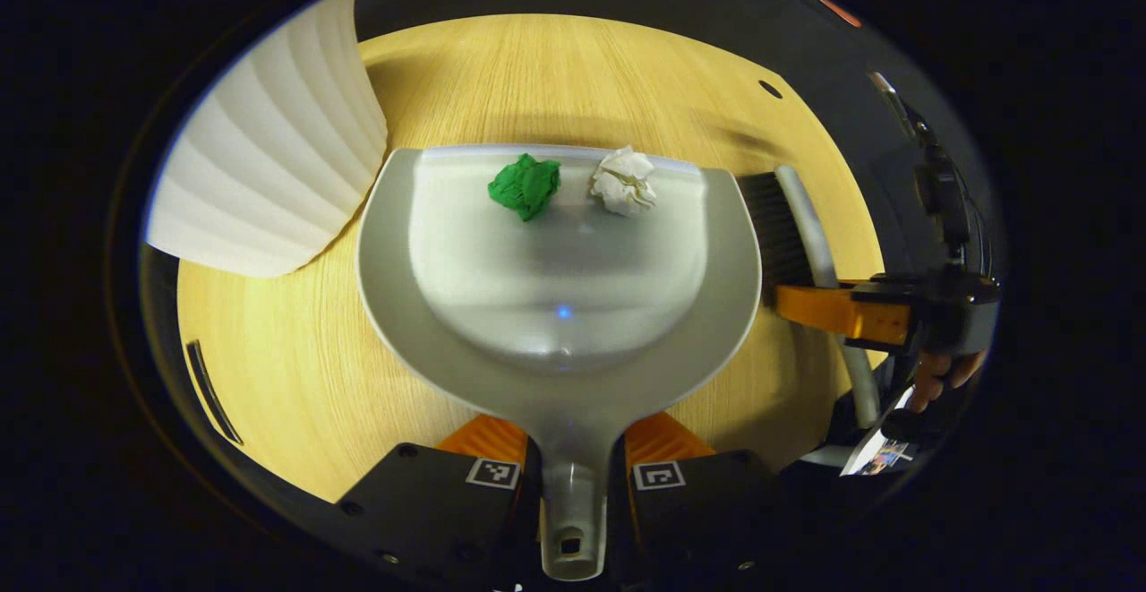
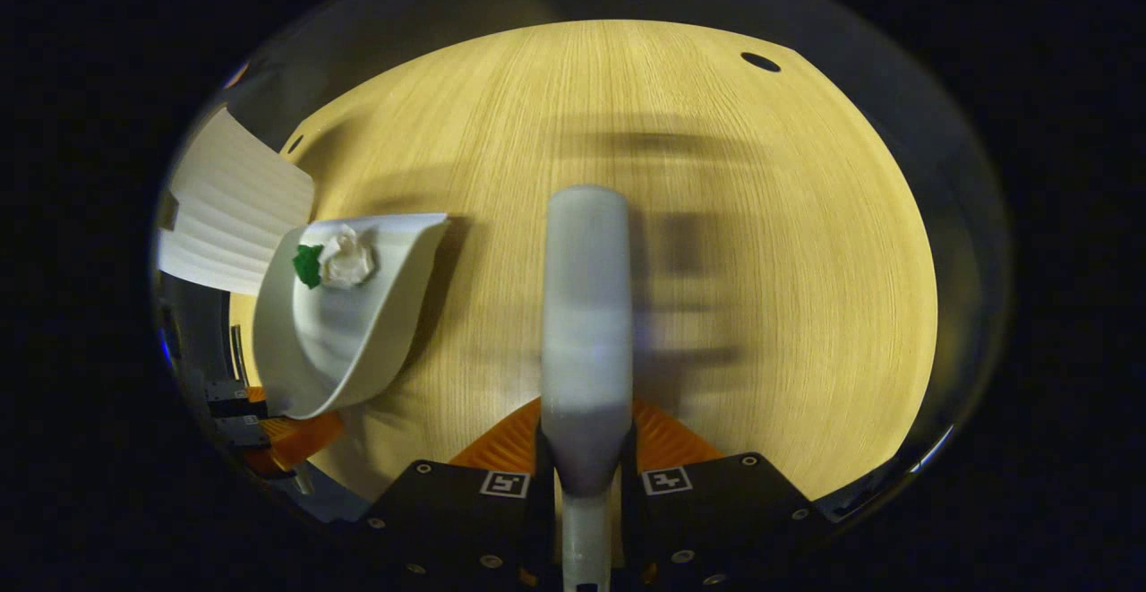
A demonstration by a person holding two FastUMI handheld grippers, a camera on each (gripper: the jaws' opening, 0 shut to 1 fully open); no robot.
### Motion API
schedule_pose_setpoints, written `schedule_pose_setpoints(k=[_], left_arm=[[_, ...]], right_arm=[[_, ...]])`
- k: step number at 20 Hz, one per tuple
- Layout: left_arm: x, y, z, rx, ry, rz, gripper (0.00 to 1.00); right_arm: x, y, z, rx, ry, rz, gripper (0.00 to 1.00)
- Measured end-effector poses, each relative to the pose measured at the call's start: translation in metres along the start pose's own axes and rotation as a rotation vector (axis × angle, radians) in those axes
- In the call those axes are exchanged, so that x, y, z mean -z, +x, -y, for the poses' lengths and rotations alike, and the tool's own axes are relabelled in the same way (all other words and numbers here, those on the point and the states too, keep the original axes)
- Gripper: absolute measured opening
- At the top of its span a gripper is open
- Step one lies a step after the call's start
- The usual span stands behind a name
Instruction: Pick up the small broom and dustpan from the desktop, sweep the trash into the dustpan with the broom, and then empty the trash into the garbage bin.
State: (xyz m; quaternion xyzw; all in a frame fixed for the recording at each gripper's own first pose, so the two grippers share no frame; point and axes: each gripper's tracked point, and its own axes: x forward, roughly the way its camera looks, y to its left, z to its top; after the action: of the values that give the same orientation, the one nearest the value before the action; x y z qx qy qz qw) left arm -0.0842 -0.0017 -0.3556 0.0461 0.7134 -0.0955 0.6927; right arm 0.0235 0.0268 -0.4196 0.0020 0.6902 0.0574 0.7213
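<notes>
In the left gripper view, the left gripper [image 1: 573, 471] is clamped on the handle of the dustpan [image 1: 560, 305], which reaches forward from its fingers over the wooden table [image 1: 295, 368]. Inside the pan, at its far edge, lie a green paper ball [image 1: 525, 186] and a white paper ball [image 1: 624, 181], side by side and apart. The ribbed white bin [image 1: 269, 171] stands just beyond the pan, to the left.

To the pan's right, the right gripper [image 1: 810, 305] holds the broom [image 1: 788, 234], its dark bristles just beside the pan's rim.

In the right gripper view, both fingers press on the broom's handle, which points straight ahead.
</notes>
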Motion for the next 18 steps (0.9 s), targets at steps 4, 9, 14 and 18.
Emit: schedule_pose_setpoints(k=[4,9,14,18], left_arm=[[0.002,-0.023,-0.013,0.008,0.097,0.036,0.31],[-0.003,-0.061,-0.017,0.018,0.134,0.133,0.31],[-0.033,-0.118,-0.031,-0.046,0.093,0.215,0.31],[-0.036,-0.154,-0.107,-0.148,0.022,0.191,0.31]], right_arm=[[-0.019,0.028,0.01,0.041,-0.028,0.017,0.31],[-0.06,0.058,0.015,0.029,-0.047,0.043,0.37],[-0.06,0.057,0.014,0.022,-0.049,0.065,0.42],[-0.056,0.054,0.014,0.007,-0.055,0.06,0.42]])
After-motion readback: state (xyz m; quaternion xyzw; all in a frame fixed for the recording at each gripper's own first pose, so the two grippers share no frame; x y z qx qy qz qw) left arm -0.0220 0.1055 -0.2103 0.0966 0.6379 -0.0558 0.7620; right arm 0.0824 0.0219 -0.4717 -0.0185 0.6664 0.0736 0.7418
